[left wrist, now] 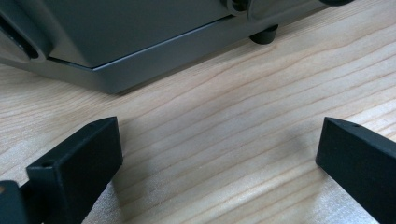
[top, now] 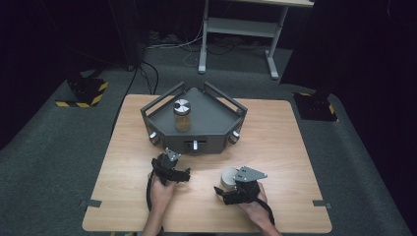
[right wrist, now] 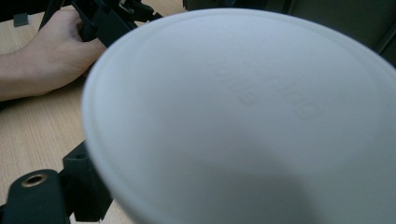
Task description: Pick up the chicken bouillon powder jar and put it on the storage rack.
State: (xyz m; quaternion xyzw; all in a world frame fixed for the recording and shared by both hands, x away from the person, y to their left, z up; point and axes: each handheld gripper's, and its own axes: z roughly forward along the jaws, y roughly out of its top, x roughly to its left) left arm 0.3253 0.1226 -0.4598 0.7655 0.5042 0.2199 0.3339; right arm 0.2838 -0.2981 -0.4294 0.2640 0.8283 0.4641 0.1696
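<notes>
Left gripper (top: 183, 173) rests on the wooden table (top: 290, 147) just in front of the grey tray (top: 216, 123), jaws wide apart with bare wood between them. Right gripper (top: 220, 190) sits near the table's front edge with a white cup (right wrist: 243, 121) between its jaws, its round bottom facing the camera; looks gripped, but the jaw contact is hidden. Glass jar (top: 181, 115) with a metal lid stands upright on the tray, well apart from both grippers.

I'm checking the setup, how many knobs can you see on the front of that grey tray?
3: one knob at the left corner, one on the middle face, one at the right corner of the grey tray. Its far sides may hide more.
</notes>
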